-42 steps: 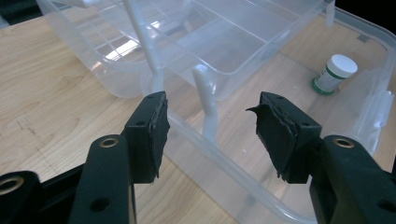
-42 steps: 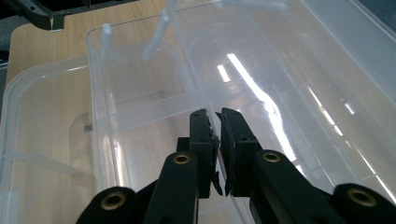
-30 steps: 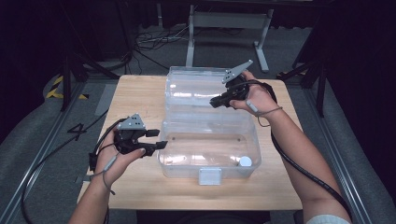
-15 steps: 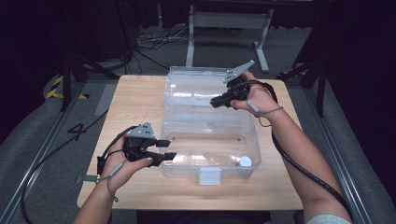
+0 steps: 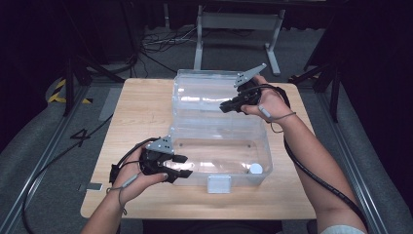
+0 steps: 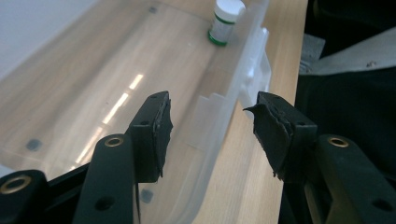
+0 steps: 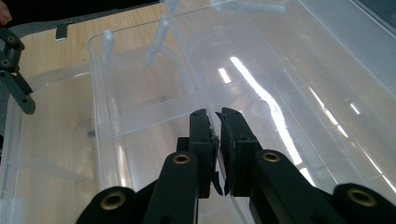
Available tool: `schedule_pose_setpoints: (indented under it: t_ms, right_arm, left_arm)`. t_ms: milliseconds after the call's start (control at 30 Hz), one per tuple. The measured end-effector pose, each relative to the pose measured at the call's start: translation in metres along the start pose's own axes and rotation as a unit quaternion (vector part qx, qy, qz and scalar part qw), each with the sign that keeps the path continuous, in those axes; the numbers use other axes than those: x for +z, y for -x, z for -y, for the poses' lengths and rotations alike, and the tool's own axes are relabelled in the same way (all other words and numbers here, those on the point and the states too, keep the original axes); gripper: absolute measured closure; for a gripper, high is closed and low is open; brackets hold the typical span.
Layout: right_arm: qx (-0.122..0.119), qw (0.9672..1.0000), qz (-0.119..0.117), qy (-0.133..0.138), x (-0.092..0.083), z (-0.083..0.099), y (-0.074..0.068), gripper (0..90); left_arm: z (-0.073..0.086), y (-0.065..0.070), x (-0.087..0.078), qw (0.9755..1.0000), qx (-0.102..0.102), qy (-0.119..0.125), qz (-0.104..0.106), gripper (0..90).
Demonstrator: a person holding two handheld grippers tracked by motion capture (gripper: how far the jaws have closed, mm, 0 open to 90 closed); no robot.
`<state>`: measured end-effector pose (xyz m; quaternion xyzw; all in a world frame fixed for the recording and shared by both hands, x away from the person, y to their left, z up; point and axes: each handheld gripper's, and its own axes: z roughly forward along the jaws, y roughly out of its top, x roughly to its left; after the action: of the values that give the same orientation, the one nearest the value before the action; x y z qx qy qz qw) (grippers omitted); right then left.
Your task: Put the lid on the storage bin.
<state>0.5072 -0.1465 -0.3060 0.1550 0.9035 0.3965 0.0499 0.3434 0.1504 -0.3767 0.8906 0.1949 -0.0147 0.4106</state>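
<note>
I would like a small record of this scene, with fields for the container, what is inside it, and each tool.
container: clear plastic box on the wooden table, its lid folded open to the far side
contents: one small white bottle with a green band, in the near right corner
left tool: open, one jaw on each side of the box's near wall, pads not pressing it
right tool: jaws nearly together over the edge of the lid; whether it is pinched is hard to tell
latch: on the near wall of the box

Overhead light streaks glare across the clear bin (image 7: 261, 79); surroundings dim, close gripper views soft.
</note>
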Motion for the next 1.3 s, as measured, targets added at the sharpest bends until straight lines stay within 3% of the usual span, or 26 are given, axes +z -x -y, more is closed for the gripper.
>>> schedule_pose_setpoints:
  t_ms: [267, 400, 733, 867, 1300]
  right_arm:
    - [0.002, 1.0, 0.0, 0.001, 0.0, 0.0, 0.0, 83.9]
    - [0.0, 1.0, 0.002, 0.001, 0.0, 0.0, -0.001, 84.0]
    - [-0.002, 1.0, 0.006, 0.005, 0.0, 0.001, -0.003, 83.9]
    - [-0.001, 1.0, 0.007, 0.006, 0.0, 0.002, -0.004, 83.9]
    - [-0.002, 0.9999, 0.008, 0.008, -0.003, 0.002, -0.009, 84.2]
  left_arm:
    - [0.002, 0.0, 0.012, 0.9993, 0.007, -0.032, 0.015, 50.0]
    - [0.004, -0.001, 0.018, 0.9988, -0.001, -0.043, 0.024, 54.6]
    - [0.006, -0.002, 0.022, 0.9976, -0.005, -0.066, 0.022, 68.0]
    - [0.007, -0.002, 0.023, 0.9977, -0.008, -0.067, 0.011, 74.3]
    - [0.008, -0.001, 0.023, 0.9977, -0.008, -0.067, 0.007, 74.3]
